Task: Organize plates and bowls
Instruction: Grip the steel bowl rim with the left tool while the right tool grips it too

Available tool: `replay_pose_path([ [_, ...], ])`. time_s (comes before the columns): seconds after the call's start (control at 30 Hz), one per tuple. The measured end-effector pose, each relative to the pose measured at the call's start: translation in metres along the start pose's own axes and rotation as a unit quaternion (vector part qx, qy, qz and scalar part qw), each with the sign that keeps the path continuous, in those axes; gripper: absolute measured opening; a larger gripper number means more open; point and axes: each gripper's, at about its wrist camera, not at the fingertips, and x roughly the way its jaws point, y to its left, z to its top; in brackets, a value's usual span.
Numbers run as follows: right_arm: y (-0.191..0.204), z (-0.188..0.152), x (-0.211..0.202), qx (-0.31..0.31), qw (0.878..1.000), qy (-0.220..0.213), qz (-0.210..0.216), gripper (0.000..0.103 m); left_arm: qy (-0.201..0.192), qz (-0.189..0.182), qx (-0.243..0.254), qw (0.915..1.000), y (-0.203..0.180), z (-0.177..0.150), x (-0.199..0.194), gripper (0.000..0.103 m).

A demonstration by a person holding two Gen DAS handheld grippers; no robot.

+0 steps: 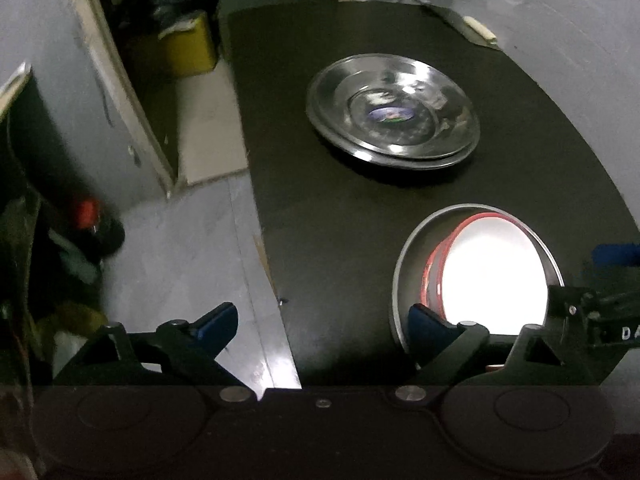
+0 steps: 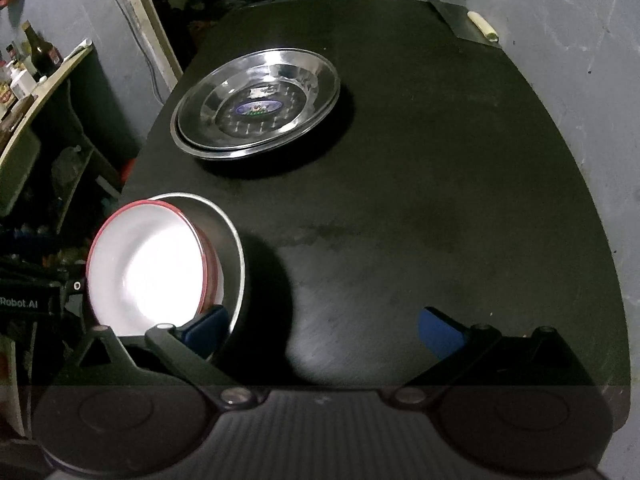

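Two stacked steel plates [image 1: 392,112] [image 2: 256,104] lie at the back of the black table [image 1: 344,216] [image 2: 420,200]. Nearer to me stands a steel bowl [image 1: 416,248] [image 2: 232,240] holding a tilted white bowl with a red rim [image 1: 492,276] [image 2: 148,264]. My left gripper [image 1: 320,320] is open at the table's left edge, and its right fingertip [image 1: 424,320] sits at the steel bowl's near rim. My right gripper [image 2: 322,326] is open too. Its left fingertip [image 2: 208,324] is just inside the steel bowl's wall, beside the white bowl. Neither pair of pads presses on anything.
The table drops to a grey floor [image 1: 192,248] on the left. A shelf with bottles [image 2: 28,68] stands further left, and a yellow bin [image 1: 192,48] sits in the doorway behind. A folded dark item with a pale tip [image 1: 472,28] lies at the table's far right corner.
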Motion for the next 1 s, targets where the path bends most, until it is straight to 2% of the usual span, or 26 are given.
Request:
replay_pose_path([
  [0.1, -0.001, 0.002, 0.001, -0.002, 1.000, 0.000, 0.003, 0.092, -0.006, -0.005, 0.019, 0.9998, -0.008, 0.002, -0.001, 0.082],
  [0.23, -0.004, 0.004, 0.002, 0.002, 1.000, 0.004, 0.002, 0.087, -0.001, -0.043, 0.011, 0.9990, -0.008, 0.002, 0.001, 0.069],
  [0.3, -0.006, 0.005, 0.003, 0.008, 1.000, 0.005, 0.006, 0.080, 0.009, -0.075, -0.004, 0.9971, -0.005, 0.001, 0.005, 0.054],
  [0.43, -0.011, 0.006, 0.004, 0.023, 0.999, 0.009, 0.025, 0.074, 0.016, -0.112, -0.039, 0.9928, 0.002, -0.001, 0.009, 0.048],
  [0.63, -0.019, 0.007, 0.007, 0.052, 0.996, 0.016, 0.066, 0.058, 0.015, -0.136, -0.048, 0.9894, 0.000, -0.001, 0.012, 0.035],
  [0.73, -0.016, 0.008, 0.006, 0.050, 0.996, 0.014, 0.077, 0.041, 0.016, -0.147, -0.052, 0.9876, 0.002, -0.002, 0.012, 0.032],
  [0.8, -0.013, 0.009, 0.005, 0.043, 0.995, 0.010, 0.085, 0.024, 0.015, -0.162, -0.061, 0.9848, 0.004, -0.003, 0.012, 0.020],
  [0.83, -0.011, 0.009, 0.004, 0.042, 0.994, 0.010, 0.096, 0.019, 0.014, -0.172, -0.067, 0.9827, 0.004, -0.004, 0.012, 0.015],
  [0.87, -0.010, 0.009, 0.005, 0.041, 0.994, 0.011, 0.104, 0.011, 0.013, -0.178, -0.070, 0.9814, 0.004, -0.005, 0.013, 0.014],
  [1.0, -0.009, 0.011, 0.006, 0.047, 0.992, 0.013, 0.112, 0.011, 0.013, -0.183, -0.075, 0.9801, 0.006, -0.005, 0.013, 0.014],
])
